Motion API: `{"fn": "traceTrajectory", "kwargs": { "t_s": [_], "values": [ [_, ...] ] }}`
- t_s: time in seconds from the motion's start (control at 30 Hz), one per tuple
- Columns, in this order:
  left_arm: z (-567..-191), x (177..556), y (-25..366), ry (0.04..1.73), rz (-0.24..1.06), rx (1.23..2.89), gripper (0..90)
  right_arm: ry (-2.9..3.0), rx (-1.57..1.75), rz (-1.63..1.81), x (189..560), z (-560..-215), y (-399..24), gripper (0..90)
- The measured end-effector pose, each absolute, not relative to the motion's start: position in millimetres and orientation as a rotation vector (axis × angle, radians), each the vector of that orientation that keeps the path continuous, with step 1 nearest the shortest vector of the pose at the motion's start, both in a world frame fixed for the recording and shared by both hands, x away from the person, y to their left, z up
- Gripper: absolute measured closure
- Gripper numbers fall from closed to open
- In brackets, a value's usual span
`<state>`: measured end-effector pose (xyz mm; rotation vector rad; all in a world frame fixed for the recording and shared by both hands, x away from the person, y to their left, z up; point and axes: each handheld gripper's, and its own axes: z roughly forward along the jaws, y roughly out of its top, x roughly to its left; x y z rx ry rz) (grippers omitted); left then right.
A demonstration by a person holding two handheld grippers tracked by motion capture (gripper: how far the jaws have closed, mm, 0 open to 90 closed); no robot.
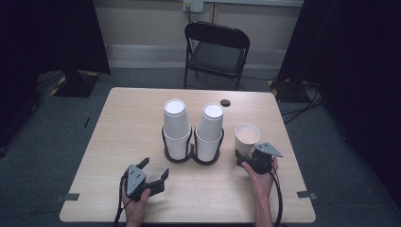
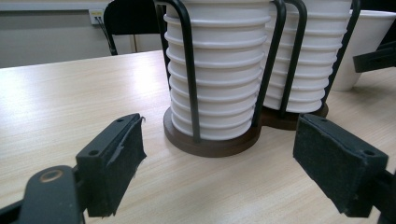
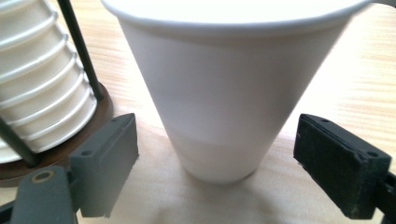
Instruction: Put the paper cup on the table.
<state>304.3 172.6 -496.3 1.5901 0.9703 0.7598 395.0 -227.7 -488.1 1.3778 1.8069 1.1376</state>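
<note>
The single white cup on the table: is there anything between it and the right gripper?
Nothing visible. The single cup stands upright just ahead of the right gripper, whose open jaws flank its base without touching. The cup holder sits off to one side, out of the way.

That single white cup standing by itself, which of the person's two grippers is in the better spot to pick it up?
The right gripper, probably. Its open jaws stand on either side of the lone cup, so it need only close. The left gripper is open too, but faces the left cup stack in its wire holder, apart from that cup.
</note>
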Motion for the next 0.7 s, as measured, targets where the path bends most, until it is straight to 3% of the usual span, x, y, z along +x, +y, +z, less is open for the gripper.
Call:
{"fn": "traceTrajectory", "kwargs": {
  "t_s": [0.7],
  "values": [
    [-496, 301, 173, 1.019, 0.784, 1.572, 15.7, 1.695, 1.302, 1.311, 340, -486, -227, 13.6]
  ]
}}
